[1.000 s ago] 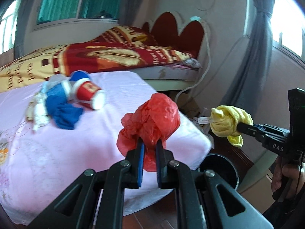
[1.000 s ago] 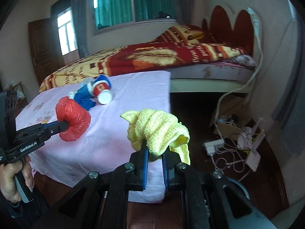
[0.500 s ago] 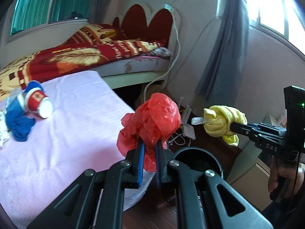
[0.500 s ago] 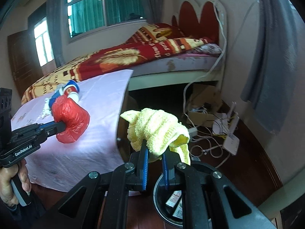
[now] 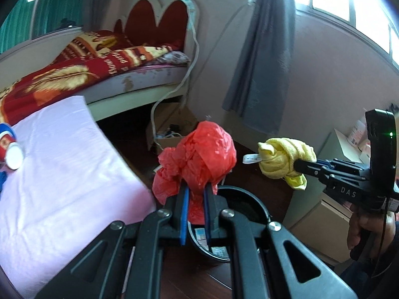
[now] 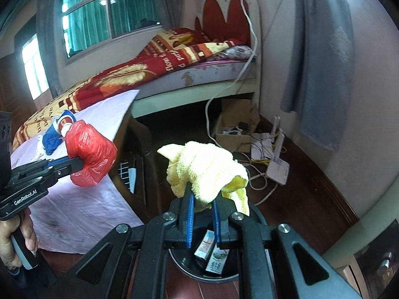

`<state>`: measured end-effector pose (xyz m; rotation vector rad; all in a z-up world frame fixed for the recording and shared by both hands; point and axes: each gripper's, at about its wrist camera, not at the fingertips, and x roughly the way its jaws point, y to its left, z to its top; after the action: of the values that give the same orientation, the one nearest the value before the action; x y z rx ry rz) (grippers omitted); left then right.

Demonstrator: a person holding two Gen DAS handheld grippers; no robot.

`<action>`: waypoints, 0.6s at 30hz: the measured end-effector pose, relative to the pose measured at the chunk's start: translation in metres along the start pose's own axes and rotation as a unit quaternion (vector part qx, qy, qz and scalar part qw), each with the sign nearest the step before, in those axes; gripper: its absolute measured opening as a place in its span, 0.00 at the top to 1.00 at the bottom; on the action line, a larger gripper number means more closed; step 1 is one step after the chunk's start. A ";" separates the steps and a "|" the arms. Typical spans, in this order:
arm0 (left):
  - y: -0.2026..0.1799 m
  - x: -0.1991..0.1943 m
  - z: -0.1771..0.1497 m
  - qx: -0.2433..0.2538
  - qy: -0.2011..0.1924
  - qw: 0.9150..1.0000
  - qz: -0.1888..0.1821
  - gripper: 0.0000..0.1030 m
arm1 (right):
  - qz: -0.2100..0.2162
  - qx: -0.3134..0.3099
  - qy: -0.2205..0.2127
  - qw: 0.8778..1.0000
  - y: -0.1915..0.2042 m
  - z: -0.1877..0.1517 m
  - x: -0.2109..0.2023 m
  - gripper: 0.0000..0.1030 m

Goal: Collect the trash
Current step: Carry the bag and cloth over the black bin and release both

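Left gripper [image 5: 195, 194] clamped on red bag [image 5: 199, 157], right gripper [image 6: 202, 200] clamped on yellow cloth [image 6: 207, 172], bin [image 6: 254, 214] mostly hidden behind both, cartons [image 6: 212, 251] inside partly visible

Daylight lit the room from two sides. In the left wrist view an upper-right window [image 5: 349, 2] was blown out to white, and the wall below it took a soft wash. In the right wrist view a green-tinted window [image 6: 109, 12] glowed, with a small lamp reflection in the glass, and a side window [image 6: 32, 67] was overexposed. The floor [image 6: 306, 199] and the space under the bed [image 6: 174, 122] lay in deep shadow. Both views bent strongly at the edges, with black vignette corners. The bed cover [image 5: 74, 74] looked slightly smeared; nearer things were sharp.
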<state>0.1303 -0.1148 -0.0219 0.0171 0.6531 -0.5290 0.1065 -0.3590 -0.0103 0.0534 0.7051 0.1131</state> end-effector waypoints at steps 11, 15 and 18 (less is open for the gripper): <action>-0.036 0.041 -0.009 0.028 0.044 0.998 -0.035 0.89 | -0.010 0.015 0.020 1.000 -0.034 -0.027 0.000 0.87; -0.041 0.055 -0.013 0.030 0.058 0.997 -0.039 0.89 | -0.009 0.011 0.030 0.999 -0.036 -0.034 0.008 0.87; -0.042 0.065 -0.019 0.028 0.069 0.996 -0.041 0.89 | -0.004 0.009 0.039 0.999 -0.039 -0.038 0.018 0.87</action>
<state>0.1425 -0.1779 -0.0685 0.0813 0.7766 -0.6296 0.0986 -0.3951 -0.0542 0.0642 0.7841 0.1012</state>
